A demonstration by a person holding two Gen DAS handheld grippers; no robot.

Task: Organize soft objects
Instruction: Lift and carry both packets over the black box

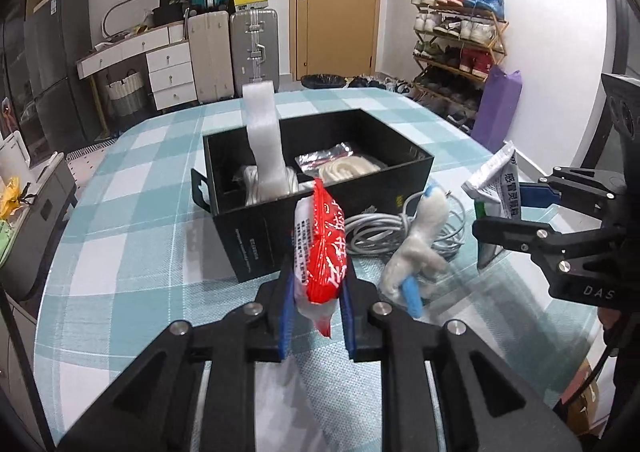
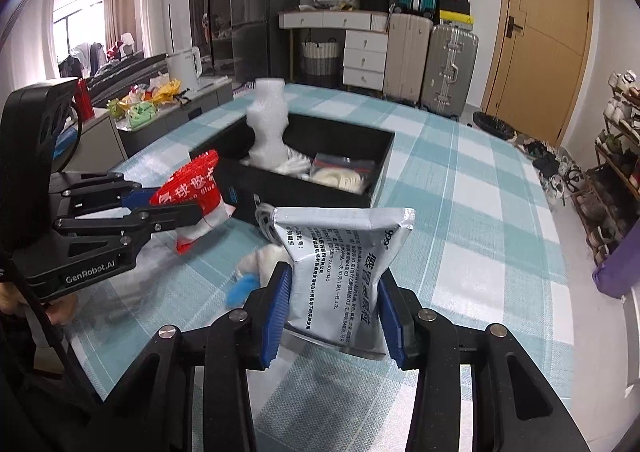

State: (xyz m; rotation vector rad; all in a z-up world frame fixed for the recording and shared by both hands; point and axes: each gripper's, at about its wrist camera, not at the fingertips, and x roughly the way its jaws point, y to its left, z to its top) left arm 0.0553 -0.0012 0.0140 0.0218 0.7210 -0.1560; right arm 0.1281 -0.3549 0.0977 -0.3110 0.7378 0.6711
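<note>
My left gripper (image 1: 319, 292) is shut on a red and white plastic packet (image 1: 322, 240), held upright above the table in front of the black box (image 1: 248, 240). In the right wrist view the same gripper (image 2: 188, 204) and red packet (image 2: 192, 180) show at the left. My right gripper (image 2: 334, 292) is shut on a silver printed pouch (image 2: 340, 248), held off the table to the right of the box (image 2: 304, 192). The left wrist view shows it (image 1: 496, 208) with the pouch (image 1: 492, 180) at the right edge. Inside the box stand a white foam roll (image 1: 262, 132), white cord and a bagged item.
A coiled grey cable (image 1: 372, 232) and a white fluffy item with a blue part (image 1: 416, 252) lie on the checked tablecloth (image 1: 132, 236) by the box's right side. Suitcases, drawers, a door and a shoe rack stand beyond the table.
</note>
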